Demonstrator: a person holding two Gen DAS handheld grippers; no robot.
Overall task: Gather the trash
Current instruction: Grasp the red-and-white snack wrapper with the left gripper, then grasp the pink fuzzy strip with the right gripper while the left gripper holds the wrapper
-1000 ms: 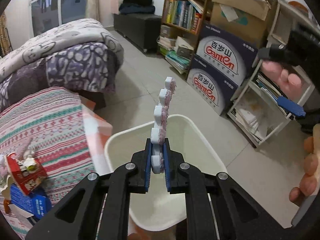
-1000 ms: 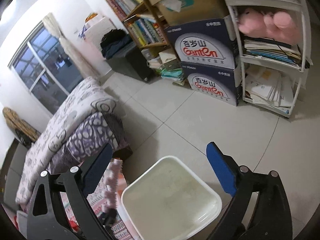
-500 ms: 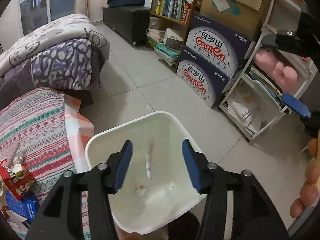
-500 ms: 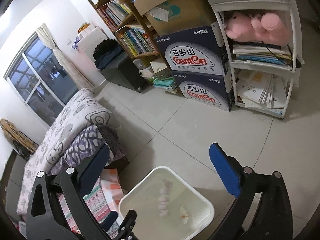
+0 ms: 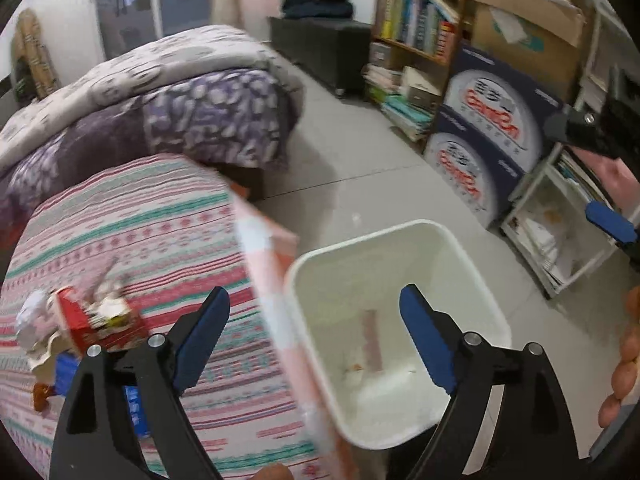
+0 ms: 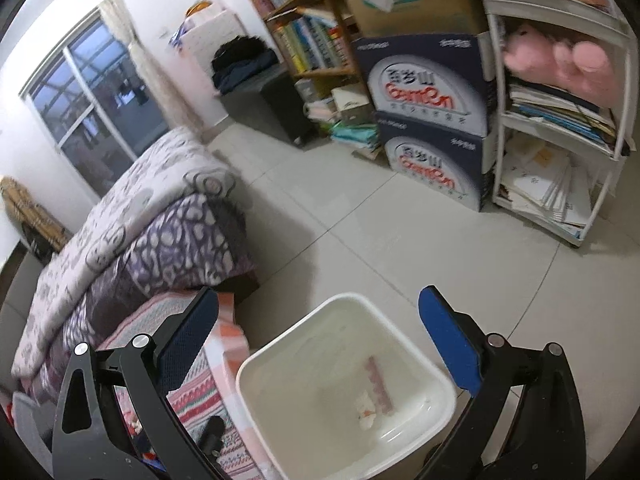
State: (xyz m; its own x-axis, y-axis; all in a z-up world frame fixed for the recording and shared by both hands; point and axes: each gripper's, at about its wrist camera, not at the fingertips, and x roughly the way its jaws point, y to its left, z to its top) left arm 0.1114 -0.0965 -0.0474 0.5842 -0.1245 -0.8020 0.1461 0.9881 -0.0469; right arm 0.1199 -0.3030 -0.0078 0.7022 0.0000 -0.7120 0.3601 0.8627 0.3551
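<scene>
A white plastic bin (image 5: 486, 280) stands on the tile floor beside the striped table; it also shows in the right wrist view (image 6: 448, 392). A pink strip of wrapper (image 5: 371, 340) and a white crumpled scrap (image 6: 366, 410) lie in its bottom. My left gripper (image 5: 312, 332) is open and empty above the bin's left rim. My right gripper (image 6: 320, 344) is open and empty above the bin. A red snack box (image 5: 98, 326) with crumpled paper and a blue packet (image 5: 132, 408) lie on the table at left.
The table has a striped cloth (image 5: 140, 216). A bed with a patterned quilt (image 5: 172, 112) stands behind it. Stacked blue cartons (image 6: 432, 120), bookshelves (image 5: 416, 32) and a white rack of papers (image 6: 560, 160) line the right wall. Tile floor (image 6: 360, 220) lies between.
My left gripper opened and dropped the pink strip into the bin, then swung left toward the table. The right gripper stayed open above the bin.
</scene>
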